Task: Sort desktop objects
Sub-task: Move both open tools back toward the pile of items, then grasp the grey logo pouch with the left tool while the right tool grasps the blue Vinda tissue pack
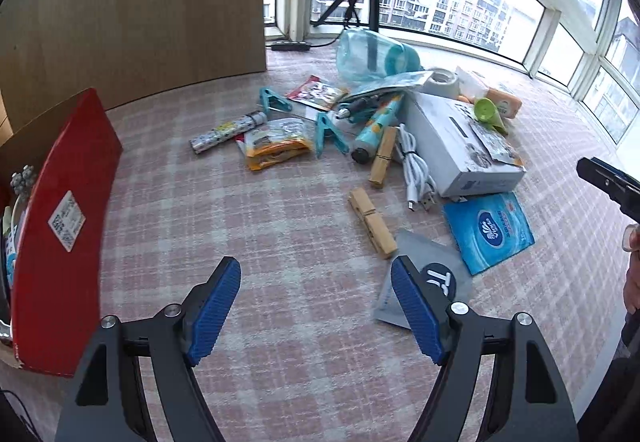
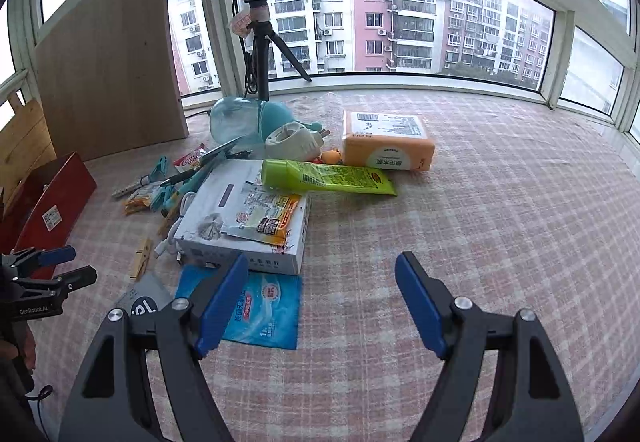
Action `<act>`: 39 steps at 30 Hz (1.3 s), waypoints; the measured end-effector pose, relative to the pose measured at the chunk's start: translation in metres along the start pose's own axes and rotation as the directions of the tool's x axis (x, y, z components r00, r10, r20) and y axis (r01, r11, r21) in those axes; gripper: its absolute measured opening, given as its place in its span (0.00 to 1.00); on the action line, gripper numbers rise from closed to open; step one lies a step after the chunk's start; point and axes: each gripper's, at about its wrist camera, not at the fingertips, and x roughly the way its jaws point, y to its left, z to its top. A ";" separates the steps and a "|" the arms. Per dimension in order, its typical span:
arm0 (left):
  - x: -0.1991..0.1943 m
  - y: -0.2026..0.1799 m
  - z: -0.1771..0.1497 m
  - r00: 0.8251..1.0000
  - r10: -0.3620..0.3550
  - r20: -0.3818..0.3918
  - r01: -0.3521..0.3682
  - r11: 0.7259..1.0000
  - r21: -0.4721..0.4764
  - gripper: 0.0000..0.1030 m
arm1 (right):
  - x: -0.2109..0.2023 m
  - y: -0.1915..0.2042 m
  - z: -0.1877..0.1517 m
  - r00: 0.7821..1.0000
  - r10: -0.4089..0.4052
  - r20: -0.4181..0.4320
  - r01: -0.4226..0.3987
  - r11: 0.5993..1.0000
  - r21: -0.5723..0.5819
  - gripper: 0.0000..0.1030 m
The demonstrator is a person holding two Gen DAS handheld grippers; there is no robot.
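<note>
Hovering spread, empty left tool (image 1: 316,312), right tool (image 2: 322,308), ribbed blue pads, checked cloth (image 2: 480,222)

Pink plaid-covered surface (image 2: 480,201) carries a white box (image 2: 240,238), blue wipes packet (image 2: 264,306), orange tissue pack (image 2: 386,145), two wooden clothespins (image 1: 372,222) (apart), white cable (image 1: 416,169), red box (image 1: 60,226) at left.
</note>
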 end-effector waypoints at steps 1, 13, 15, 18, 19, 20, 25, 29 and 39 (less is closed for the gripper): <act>0.002 -0.005 -0.001 1.000 -0.003 -0.008 0.003 1.000 0.009 0.74 | 0.006 0.000 -0.001 1.000 -0.008 -0.022 0.008 1.000 -0.007 0.73; 0.028 -0.067 -0.014 0.996 -0.020 -0.092 0.033 0.989 0.143 0.74 | 0.051 0.013 -0.022 0.980 0.032 -0.194 -0.036 0.999 -0.017 0.73; 0.031 -0.073 -0.013 0.995 -0.004 -0.098 0.020 0.986 0.166 0.74 | 0.062 0.012 -0.022 0.972 0.056 -0.228 -0.053 0.998 0.018 0.73; 0.035 -0.079 -0.011 0.993 -0.004 -0.115 0.027 0.979 0.201 0.75 | 0.074 0.015 -0.024 0.961 0.085 -0.262 -0.074 0.996 0.049 0.73; 0.035 -0.081 -0.010 0.993 -0.004 -0.116 0.029 0.977 0.213 0.75 | 0.076 0.017 -0.025 0.959 0.086 -0.269 -0.077 0.996 0.045 0.73; 0.036 -0.083 -0.009 0.993 -0.001 -0.116 0.027 0.974 0.224 0.76 | 0.078 0.020 -0.026 0.957 0.088 -0.277 -0.080 0.996 0.041 0.73; 0.036 -0.082 -0.009 0.992 -0.018 -0.124 0.047 0.971 0.233 0.77 | 0.076 0.034 -0.026 0.957 0.081 -0.279 -0.078 0.997 0.023 0.73; 0.038 -0.080 -0.009 0.990 -0.041 -0.133 0.071 0.971 0.229 0.77 | 0.072 0.040 -0.024 0.958 0.075 -0.276 -0.075 0.997 0.008 0.73; 0.042 -0.081 -0.007 0.987 -0.052 -0.152 0.089 0.965 0.248 0.77 | 0.073 0.014 0.002 0.935 0.184 -0.303 -0.182 0.983 0.033 0.73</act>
